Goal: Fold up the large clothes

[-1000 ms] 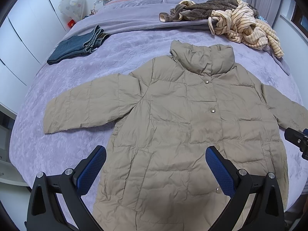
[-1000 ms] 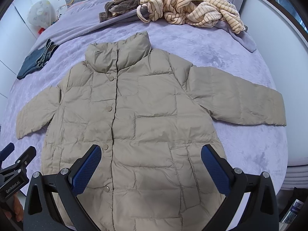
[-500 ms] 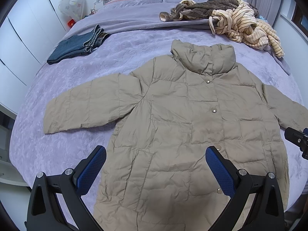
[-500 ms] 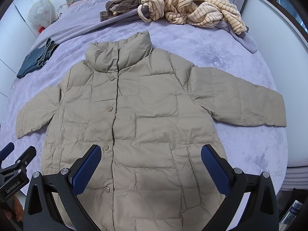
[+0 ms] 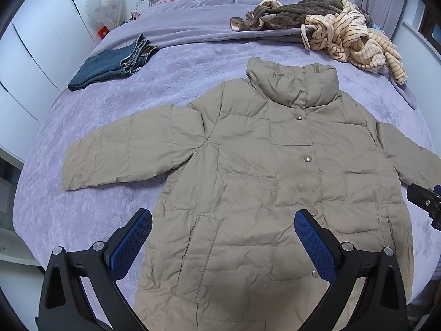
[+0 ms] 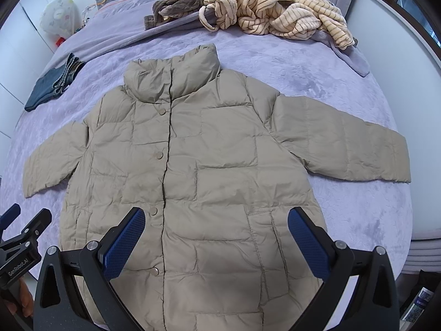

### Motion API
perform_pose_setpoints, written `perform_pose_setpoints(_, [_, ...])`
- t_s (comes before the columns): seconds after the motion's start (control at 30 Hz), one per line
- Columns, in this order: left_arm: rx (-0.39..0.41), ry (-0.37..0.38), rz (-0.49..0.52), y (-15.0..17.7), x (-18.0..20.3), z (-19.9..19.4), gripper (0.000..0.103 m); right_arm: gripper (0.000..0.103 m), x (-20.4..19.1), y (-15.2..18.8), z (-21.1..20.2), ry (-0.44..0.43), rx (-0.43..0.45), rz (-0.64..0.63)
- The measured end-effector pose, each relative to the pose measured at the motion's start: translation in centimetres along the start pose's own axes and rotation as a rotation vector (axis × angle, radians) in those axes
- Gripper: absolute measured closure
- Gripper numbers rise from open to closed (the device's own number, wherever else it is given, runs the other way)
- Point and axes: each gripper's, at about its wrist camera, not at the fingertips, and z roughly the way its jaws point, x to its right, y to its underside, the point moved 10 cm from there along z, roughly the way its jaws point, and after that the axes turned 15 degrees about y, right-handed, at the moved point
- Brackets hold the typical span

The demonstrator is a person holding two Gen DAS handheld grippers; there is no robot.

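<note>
One khaki puffer jacket (image 5: 275, 187) spread flat on the purple bed (image 5: 82, 207), front up.
I hold my left gripper (image 5: 223, 241) and right gripper (image 6: 216, 238) above its hem, fingers apart, empty; both sleeves out, four snaps closed; folded jeans (image 5: 110, 64) far left, two crumpled garments far right.

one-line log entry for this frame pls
phase: pre-grasp | puffer jacket: flat on bed, sleeves out, snapped | left gripper: open, empty | right gripper: open, empty

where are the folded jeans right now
The folded jeans lie on the purple bed cover at the far left in both wrist views, beyond the tan jacket's left-hand sleeve and clear of it.
</note>
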Motion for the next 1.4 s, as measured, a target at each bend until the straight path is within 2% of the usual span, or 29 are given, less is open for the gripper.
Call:
perform_pose_setpoints(0.57, [-0.010, 0.010, 0.000, 0.2, -0.7, 0.2, 0.000, 0.000, -0.5, 0.2, 0.3, 0.006, -0.009, 0.003])
perform_pose_setpoints(0.8, [-0.025, 0.028, -0.009, 0.7, -1.5, 0.9, 0.000, 0.000, -0.7, 0.7, 0.6, -0.018, -0.030, 0.000])
perform_pose_setpoints(0.93, [-0.040, 0.025, -0.026, 1.1, -3.2, 1.8, 0.000, 0.000, -1.9, 1.2, 1.2, -0.005, -0.062, -0.010])
perform_pose_setpoints(1.1, [-0.054, 0.070, -0.062, 1.5, -6.0, 3.0, 0.000, 0.000, -3.9, 1.4, 1.8, -0.009, -0.077, -0.006])
perform_pose_setpoints(1.3, [-0.056, 0.098, -0.148, 1.9, -10.8, 4.9, 0.000, 0.000, -7.5, 2.3, 3.3, -0.059, -0.119, 0.001])
perform_pose_setpoints(1.4, [-0.055, 0.118, -0.199, 2.3, -13.2, 6.0, 0.000, 0.000, -10.0, 2.8, 3.6, -0.127, -0.128, -0.005])
